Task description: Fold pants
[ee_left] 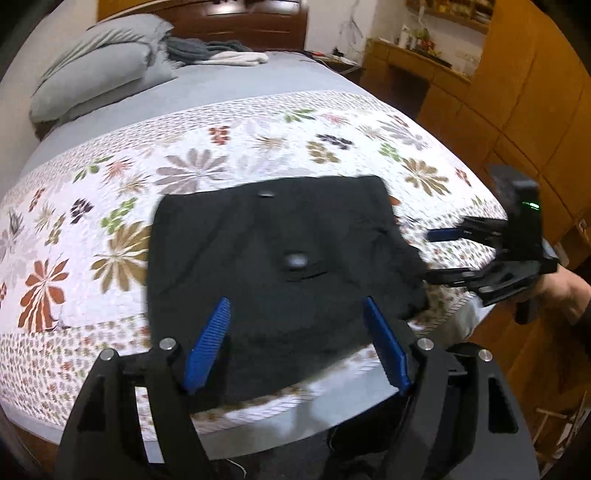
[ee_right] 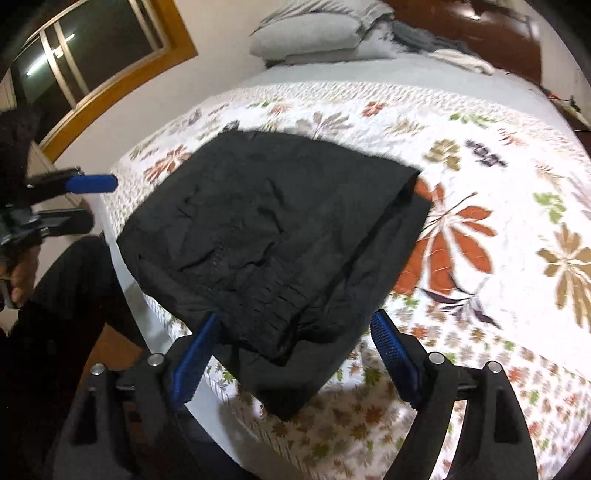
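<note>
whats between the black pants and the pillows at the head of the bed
Only bedding: the floral quilt, then a plain grey sheet up to the pillows. Nothing else lies between them and the pants. Both wrist views show it.

I see a bed [ee_left: 258, 81] covered by a grey sheet, with a white floral quilt [ee_left: 295, 140] spread across the near part. Grey pillows [ee_left: 99, 70] are stacked at the head, against a dark wooden headboard [ee_left: 255, 22]. Beside the pillows lies a heap of grey and white cloth [ee_left: 221, 51], possibly folded laundry; blur prevents certainty. Right of the bed, wooden cabinets [ee_left: 517, 92] and a shelf with small items [ee_left: 421, 40]. White walls. A wood-framed window [ee_right: 99, 48] is dark, reflecting a tube light.
</note>
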Demonstrator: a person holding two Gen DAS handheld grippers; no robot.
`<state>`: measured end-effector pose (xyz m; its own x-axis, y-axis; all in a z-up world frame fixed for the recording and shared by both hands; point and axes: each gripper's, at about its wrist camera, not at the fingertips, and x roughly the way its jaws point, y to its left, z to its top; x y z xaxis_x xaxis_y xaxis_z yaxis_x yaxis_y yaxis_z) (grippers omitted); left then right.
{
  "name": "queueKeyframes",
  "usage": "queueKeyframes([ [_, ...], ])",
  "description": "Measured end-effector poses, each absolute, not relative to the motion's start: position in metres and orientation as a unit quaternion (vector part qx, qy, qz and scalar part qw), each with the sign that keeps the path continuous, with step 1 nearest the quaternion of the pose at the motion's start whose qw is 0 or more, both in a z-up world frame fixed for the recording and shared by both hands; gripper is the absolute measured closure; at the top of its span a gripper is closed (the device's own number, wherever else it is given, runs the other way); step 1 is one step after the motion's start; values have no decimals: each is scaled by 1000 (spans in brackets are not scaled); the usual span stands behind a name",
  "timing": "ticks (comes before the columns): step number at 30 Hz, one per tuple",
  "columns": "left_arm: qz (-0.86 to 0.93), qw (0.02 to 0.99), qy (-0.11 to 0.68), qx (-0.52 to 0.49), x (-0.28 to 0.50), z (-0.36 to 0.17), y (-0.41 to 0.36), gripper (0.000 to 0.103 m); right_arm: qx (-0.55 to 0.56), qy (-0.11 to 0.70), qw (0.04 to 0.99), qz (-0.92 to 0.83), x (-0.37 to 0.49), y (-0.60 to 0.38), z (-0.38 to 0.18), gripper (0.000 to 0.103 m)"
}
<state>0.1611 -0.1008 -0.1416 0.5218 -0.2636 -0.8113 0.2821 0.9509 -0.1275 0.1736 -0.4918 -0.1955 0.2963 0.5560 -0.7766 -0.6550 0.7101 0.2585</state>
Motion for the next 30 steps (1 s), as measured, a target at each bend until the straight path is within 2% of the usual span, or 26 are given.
queueKeyframes([
  [3, -131, 882, 452, -7, 170, -145, -58, 22, -39, 444, 818, 363, 169, -498, -183, 18],
  [13, -46, 836, 530, -132, 219, -219, 33, 21, -37, 435, 798, 416, 173, -453, -193, 19],
  [17, -57, 816, 546, -183, 223, -239, 44, 16, -28, 451, 789, 417, 180, -454, -211, 22],
  [22, -69, 796, 562, -213, 227, -254, 47, 14, -18, 468, 779, 417, 183, -459, -220, 23],
  [24, -74, 795, 561, -216, 227, -252, 50, 16, 25, 477, 772, 419, 190, -470, -208, 23],
  [30, -101, 796, 548, -235, 228, -248, 52, 16, 110, 435, 801, 397, 238, -492, -165, 22],
])
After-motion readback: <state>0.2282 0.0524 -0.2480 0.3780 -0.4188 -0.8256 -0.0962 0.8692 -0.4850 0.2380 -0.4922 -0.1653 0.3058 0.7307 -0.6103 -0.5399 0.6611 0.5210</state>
